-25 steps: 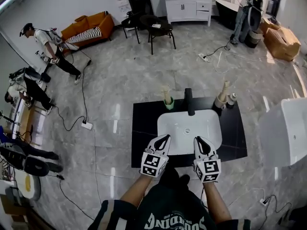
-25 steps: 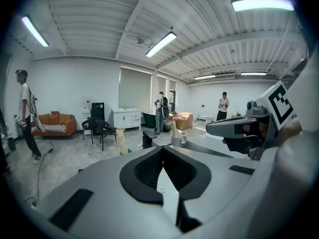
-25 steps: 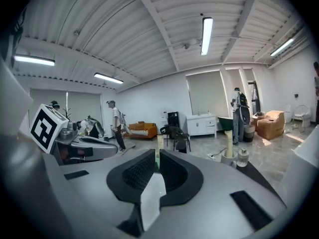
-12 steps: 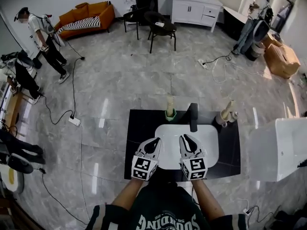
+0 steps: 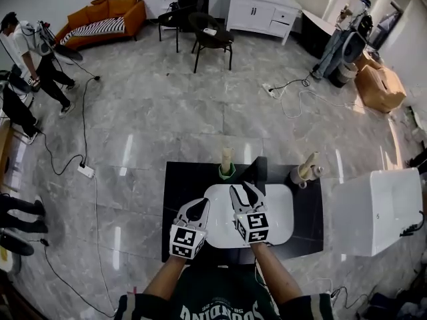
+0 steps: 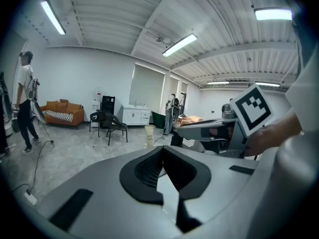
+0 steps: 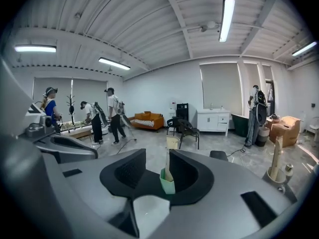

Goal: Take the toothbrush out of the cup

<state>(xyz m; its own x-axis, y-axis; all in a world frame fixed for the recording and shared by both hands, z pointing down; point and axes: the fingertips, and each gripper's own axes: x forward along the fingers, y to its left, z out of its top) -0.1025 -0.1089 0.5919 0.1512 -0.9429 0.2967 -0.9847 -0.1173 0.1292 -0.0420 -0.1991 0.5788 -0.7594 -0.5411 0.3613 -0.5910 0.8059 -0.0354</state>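
Floor (image 5: 167, 112): grey marble tiles are crossed by loose cables, and the bench is stood on them.
Bench (image 5: 175, 179): a black top is seen in the head view, with a white basin sunk into its middle.
Basin (image 5: 280, 212): both claws are held over its near and left part.
Right claw (image 5: 241, 191): it is held above the basin's back left, pointed toward the green cup. Its jaws have just been opening and are now set moderately apart. Nothing is held between them; in the right gripper view (image 7: 157, 158) the cup is framed in the gap, farther off and untouched.
Left claw (image 5: 198, 207): it is kept over the basin's left rim, nearer the person than the right claw. In the left gripper view (image 6: 160, 151) its jaws are seen pressed together, with nothing gripped.
Tap (image 5: 260, 171): a black upright is mounted at the basin's back edge.
Second cup (image 5: 298, 176): it is placed at the bench's back right, with a pale brush stood in it.
Green cup (image 5: 227, 173) (image 7: 167, 181): it is set at the bench's back edge, just left of the tap.
Toothbrush (image 5: 227, 157) (image 7: 167, 166): a pale stick is stood roughly upright inside the green cup, not yet taken out.
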